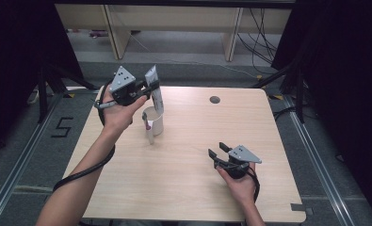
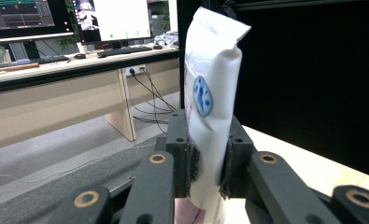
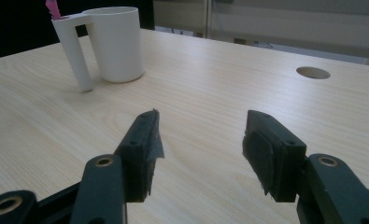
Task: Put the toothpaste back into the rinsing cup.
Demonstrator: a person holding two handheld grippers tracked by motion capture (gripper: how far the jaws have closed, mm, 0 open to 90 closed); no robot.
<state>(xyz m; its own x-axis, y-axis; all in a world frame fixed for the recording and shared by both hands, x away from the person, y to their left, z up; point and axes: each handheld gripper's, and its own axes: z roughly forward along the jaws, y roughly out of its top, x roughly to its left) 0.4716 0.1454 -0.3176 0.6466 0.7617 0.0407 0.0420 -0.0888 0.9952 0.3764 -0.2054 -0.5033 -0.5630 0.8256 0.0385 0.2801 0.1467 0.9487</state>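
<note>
A white tube [image 1: 155, 92] with a blue round logo [image 2: 202, 96] stands upright between the jaws of my left gripper [image 1: 150, 89], which is shut on it just above the white cup [image 1: 154, 121]. The tube's crimped end points up. The cup [image 3: 116, 43] has a long white handle [image 3: 74, 53], and a pink item [image 1: 147, 125] shows at the handle side. My right gripper [image 1: 219, 149] rests low over the table at the near right, open with nothing between its fingers [image 3: 145, 149].
The light wooden table [image 1: 188, 188] has a round cable hole [image 1: 214, 100] at the far middle. Black curtains flank both sides. Desk legs and cables lie on the floor beyond the far edge. Monitors [image 2: 21, 16] stand on a desk far behind.
</note>
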